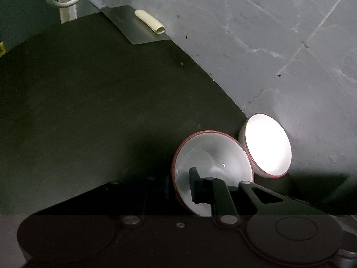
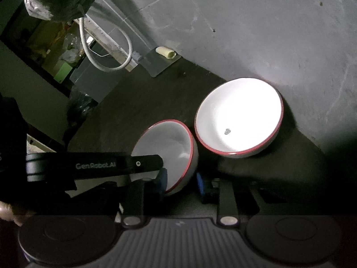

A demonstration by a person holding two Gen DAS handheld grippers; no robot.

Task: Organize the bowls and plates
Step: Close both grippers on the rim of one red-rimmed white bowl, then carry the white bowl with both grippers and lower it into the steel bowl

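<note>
Bowls at the edge: one gripped and tipped, one resting

Bowls are the business here, two of them, both glossy white ceramic with a thin red rim, round and deep. Going from nine o'clock across to three in the right wrist view: the left gripper (image 2: 164, 174) comes in from nine o'clock as a black bar, and its fingers are closed on the rim of the tilted bowl (image 2: 169, 154), one pad inside the wall and one outside. The left wrist view confirms this, with a black finger (image 1: 196, 187) lying against the bowl's inner face. That pinch is what keeps the bowl tipped on its side; judging by the tilt, it is being carried towards its neighbour for nesting.

At about six o'clock, the right gripper (image 2: 181, 186) has its blue-padded fingers spread wide either side of the same bowl's lower edge. Whether a pad touches the bowl I cannot tell; it seems to be standing by to steady it rather than holding.

Towards two o'clock sits the second bowl (image 2: 239, 116), mouth up on the dark matte surface (image 2: 125, 116), brightly lit, close beside the tilted one. A small speck marks its inside.

Beyond the surface's edge lies grey, cracked concrete floor (image 2: 245, 33).
</note>
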